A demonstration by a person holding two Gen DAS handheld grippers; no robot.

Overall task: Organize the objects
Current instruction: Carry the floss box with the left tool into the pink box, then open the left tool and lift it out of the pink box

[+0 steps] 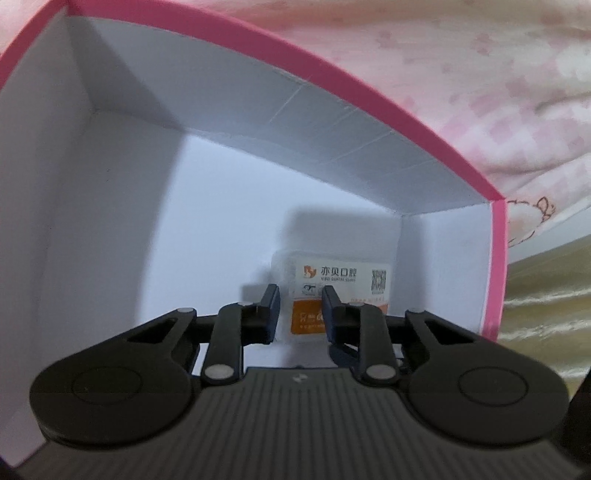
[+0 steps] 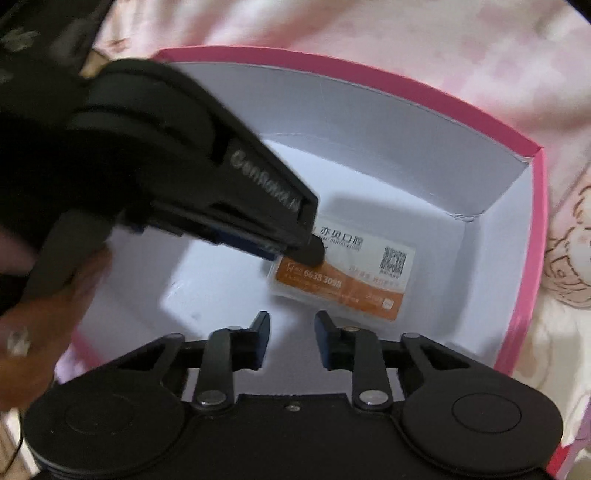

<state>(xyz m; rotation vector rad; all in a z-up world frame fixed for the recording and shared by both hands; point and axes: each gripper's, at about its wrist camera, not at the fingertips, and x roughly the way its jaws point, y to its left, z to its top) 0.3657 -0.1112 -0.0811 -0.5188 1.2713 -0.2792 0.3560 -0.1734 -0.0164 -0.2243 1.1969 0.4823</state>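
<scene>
A small clear plastic case with a white and orange label [image 1: 340, 291] [image 2: 347, 277] lies on the white floor of a pink-rimmed open box [image 1: 258, 62] [image 2: 369, 74], near its right corner. My left gripper [image 1: 300, 295] [image 2: 299, 251] reaches down into the box, its jaws a little apart on either side of the case's left end. I cannot tell whether they press on it. My right gripper [image 2: 291, 318] is open and empty, hovering over the box's near edge just short of the case.
The box rests on pink patterned bedding [image 1: 480, 74] [image 2: 406, 33] with a cartoon print at the right [image 2: 569, 258]. A yellowish quilted fabric [image 1: 546, 288] lies right of the box. A hand [image 2: 44, 306] holds the left gripper.
</scene>
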